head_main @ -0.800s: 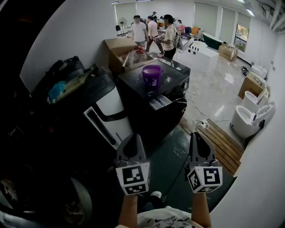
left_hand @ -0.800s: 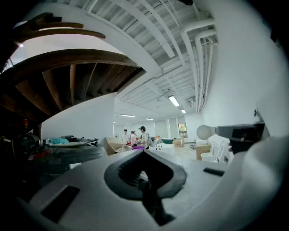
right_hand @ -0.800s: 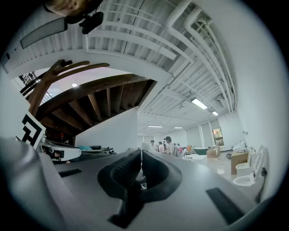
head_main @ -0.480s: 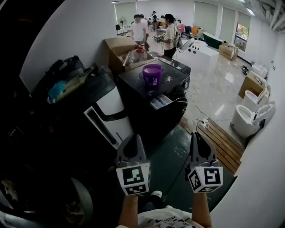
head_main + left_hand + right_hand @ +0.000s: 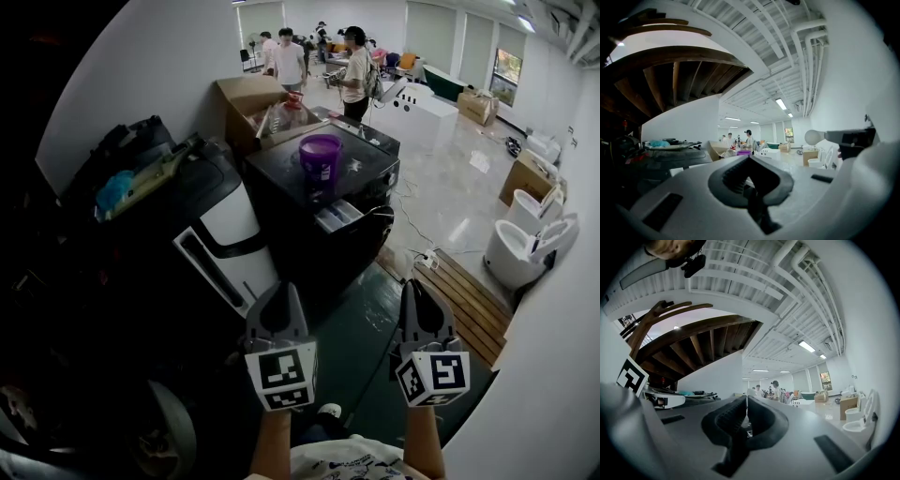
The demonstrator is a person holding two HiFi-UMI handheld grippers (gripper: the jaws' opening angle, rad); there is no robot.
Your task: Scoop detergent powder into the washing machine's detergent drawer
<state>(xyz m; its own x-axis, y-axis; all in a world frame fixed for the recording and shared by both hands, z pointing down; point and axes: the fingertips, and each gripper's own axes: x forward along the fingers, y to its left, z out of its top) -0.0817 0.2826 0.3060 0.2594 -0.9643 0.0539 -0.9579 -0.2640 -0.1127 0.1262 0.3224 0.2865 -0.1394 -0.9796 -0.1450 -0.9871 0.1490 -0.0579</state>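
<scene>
A black washing machine [image 5: 323,192] stands ahead in the head view. On its lid sits a purple tub [image 5: 320,156], and its detergent drawer [image 5: 337,215] looks pulled out at the front. Both grippers hang low and near me, well short of the machine. My left gripper [image 5: 281,289] is shut with nothing in it, and my right gripper [image 5: 413,284] is shut and empty too. The left gripper view shows the left gripper's [image 5: 750,157] jaws together and the purple tub [image 5: 743,152] far off. In the right gripper view the right gripper's [image 5: 746,397] jaws meet on nothing.
A second, white-fronted machine [image 5: 225,230] piled with clutter stands at the left. A wooden slatted platform [image 5: 469,300] and white toilets [image 5: 525,248] lie to the right, and a cable [image 5: 412,234] trails across the floor. A cardboard box [image 5: 248,97] and several people [image 5: 356,70] are behind the machine.
Both grippers stay where they were, shut. The head view has tipped slightly, and the people in the background have shifted about.
</scene>
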